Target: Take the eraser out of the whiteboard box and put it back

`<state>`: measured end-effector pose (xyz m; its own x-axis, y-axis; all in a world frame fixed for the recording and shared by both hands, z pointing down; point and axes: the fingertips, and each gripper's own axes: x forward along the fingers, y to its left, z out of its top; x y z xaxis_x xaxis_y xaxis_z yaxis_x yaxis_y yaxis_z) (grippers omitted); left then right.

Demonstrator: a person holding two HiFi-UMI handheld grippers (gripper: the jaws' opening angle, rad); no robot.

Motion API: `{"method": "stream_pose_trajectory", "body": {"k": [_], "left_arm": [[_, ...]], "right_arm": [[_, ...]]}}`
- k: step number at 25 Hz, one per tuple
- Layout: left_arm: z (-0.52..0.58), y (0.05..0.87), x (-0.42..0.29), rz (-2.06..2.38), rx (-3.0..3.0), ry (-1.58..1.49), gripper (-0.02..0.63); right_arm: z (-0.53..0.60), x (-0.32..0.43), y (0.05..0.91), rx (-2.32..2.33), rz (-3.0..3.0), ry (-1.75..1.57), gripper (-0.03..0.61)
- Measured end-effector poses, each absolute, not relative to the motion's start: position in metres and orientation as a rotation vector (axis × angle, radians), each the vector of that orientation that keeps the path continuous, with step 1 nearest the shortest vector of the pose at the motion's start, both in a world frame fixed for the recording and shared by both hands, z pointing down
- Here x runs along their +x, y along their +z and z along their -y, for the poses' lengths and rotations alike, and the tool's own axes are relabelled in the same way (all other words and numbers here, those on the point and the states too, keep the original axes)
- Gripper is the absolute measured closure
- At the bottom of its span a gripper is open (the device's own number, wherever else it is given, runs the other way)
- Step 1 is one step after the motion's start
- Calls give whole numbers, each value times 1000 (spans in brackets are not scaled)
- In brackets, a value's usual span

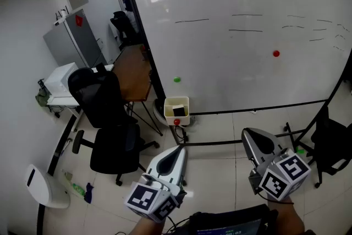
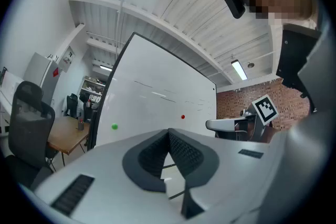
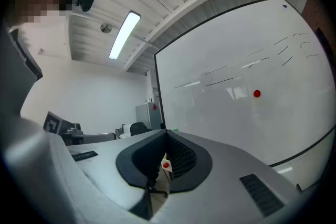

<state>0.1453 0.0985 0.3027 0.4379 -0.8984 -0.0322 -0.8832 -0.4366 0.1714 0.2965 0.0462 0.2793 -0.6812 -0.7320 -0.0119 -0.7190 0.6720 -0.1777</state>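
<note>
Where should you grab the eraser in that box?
Probably by its dark top part, coming straight down from above. The eraser sits inside the box, whose walls cover its sides. Only the open top leaves it showing.

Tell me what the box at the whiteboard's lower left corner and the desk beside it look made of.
Whiteboard box: probably plastic, cream, matte, with thin even walls; painted metal is possible. Desk: wood or wood-look laminate, brown with a slight sheen; grain too small to tell.

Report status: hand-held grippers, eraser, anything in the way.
Left hand-held gripper shut, empty; right hand-held gripper same. Dark item, likely the eraser, sits in whiteboard box. Nothing blocking approach.
</note>
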Motion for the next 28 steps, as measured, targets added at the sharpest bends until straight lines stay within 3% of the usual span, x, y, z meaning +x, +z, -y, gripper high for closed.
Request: {"method": "stream_pose_trajectory", "body": {"k": [10,28], "left_arm": [[-84,310,92,1540,2587,-154,586],[62,312,66,1660,2512,-100,586]], "right_arm": [[-36,225,288,-1207,-2806,-263,560],[105,193,302,-1044,-2855,-322,560]]}}
